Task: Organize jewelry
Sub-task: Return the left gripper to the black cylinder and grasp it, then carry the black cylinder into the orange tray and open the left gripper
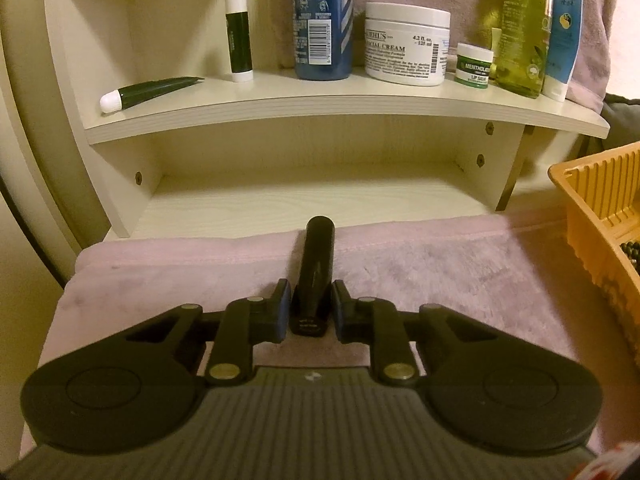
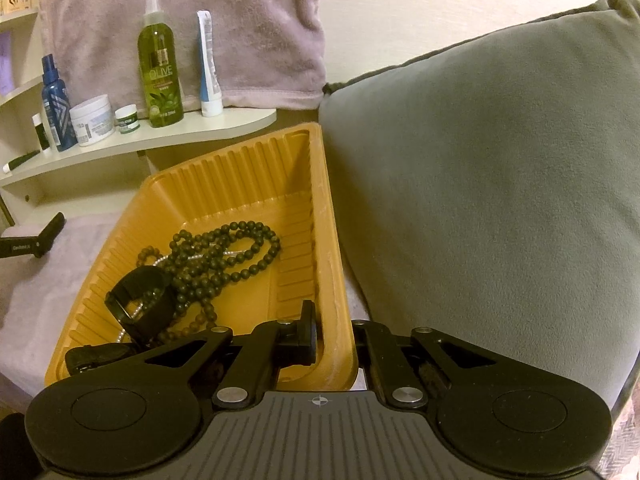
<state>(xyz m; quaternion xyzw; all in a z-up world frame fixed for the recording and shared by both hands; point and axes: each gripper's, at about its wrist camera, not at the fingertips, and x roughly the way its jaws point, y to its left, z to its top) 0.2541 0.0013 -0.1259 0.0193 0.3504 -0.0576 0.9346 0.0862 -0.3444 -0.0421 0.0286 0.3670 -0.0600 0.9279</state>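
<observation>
Two tools: left tool (image 1: pixel 310 312) flanked black case (image 1: pixel 316 276) on pink towel (image 1: pixel 420 280), pads seemingly short of contact; right tool (image 2: pixel 334 334) clamped on yellow tray (image 2: pixel 240 184) wall, beads (image 2: pixel 224 256) inside. We feared case slipping, tray tipping.

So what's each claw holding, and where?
Right claw grips the orange tray by its near side wall. Left claw flanks a black tube's near end; contact unclear.
</observation>
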